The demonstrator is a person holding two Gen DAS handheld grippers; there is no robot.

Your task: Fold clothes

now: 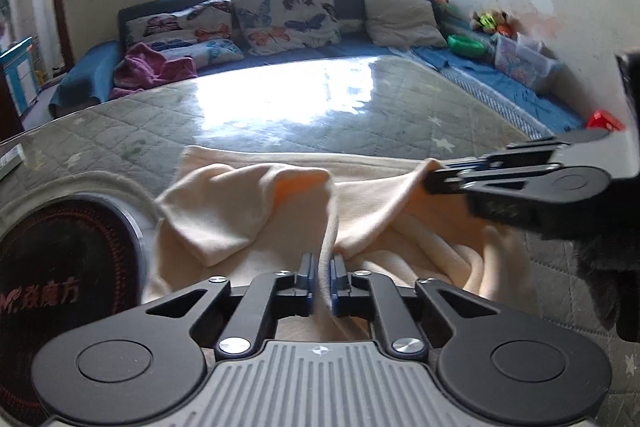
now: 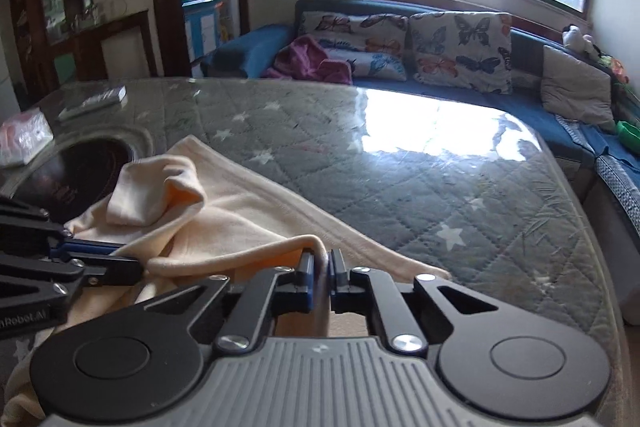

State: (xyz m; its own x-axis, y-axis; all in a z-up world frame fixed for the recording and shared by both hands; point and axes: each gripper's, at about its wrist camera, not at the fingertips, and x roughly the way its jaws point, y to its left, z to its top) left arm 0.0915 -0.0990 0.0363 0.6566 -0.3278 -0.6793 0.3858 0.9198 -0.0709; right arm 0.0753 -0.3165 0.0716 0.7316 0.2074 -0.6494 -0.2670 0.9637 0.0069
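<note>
Both tools are clamped on the same cream garment [image 1: 256,211]. Left tool [image 1: 323,269] has its two blue pads pressed together on a thin ridge of the cloth that stands up between them. Right tool [image 2: 320,269] pinches a rolled edge of the cloth in the same way, with its pads tight on the fabric. In the left wrist view the right tool comes in from the right side and its tip bites a raised corner of the garment. In the right wrist view the left tool comes in from the left side, low down, with its tip in the folds.

The garment lies crumpled on the tabletop [image 2: 400,179], near the close edge. One part is bunched up into a soft hump, and a flat part with a long hem spreads out behind it. The tabletop is shiny glass over a grey quilted cover with white stars, and the window's light bounces off it.

A round black heater [image 1: 60,267] with red lettering sits set into the tabletop just left of the garment, and the cloth touches its rim. Behind the tabletop is a blue sofa [image 2: 460,95] with butterfly cushions [image 1: 288,15] and a purple cloth [image 1: 148,67] heaped at one end. A grey cushion [image 1: 400,19] leans farther along, near some toys.
</note>
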